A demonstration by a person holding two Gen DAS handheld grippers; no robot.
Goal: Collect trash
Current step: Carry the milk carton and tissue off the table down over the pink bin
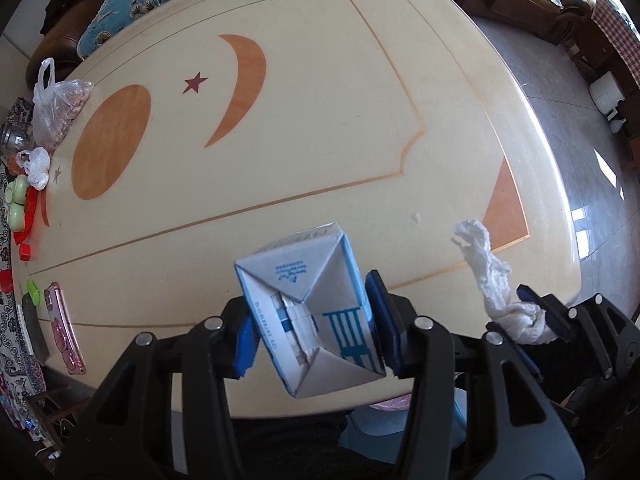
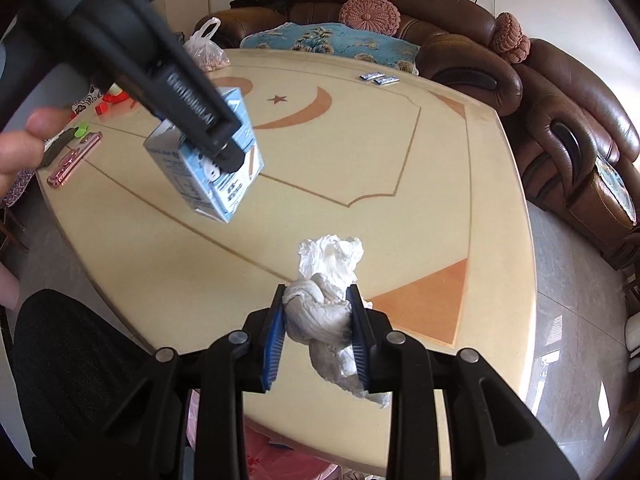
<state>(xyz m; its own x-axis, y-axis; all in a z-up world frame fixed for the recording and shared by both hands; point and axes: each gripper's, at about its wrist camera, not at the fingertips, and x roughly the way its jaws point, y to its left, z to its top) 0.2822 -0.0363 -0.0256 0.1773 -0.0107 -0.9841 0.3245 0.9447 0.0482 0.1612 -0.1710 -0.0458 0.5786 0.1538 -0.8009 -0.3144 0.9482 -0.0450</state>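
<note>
Blue-padded left gripper (image 1: 316,328) is clamping a milk carton (image 1: 308,312), right gripper (image 2: 318,330) is pinching crumpled tissue (image 2: 326,312), both raised clear of the table (image 1: 280,120), seemingly for disposal.

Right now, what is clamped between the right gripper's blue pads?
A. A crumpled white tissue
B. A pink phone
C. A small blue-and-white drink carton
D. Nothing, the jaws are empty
A. In the right wrist view the right gripper has its pads pressed on both sides of the crumpled white tissue, lifted off the table; the drink carton is held by the left gripper instead.
</note>
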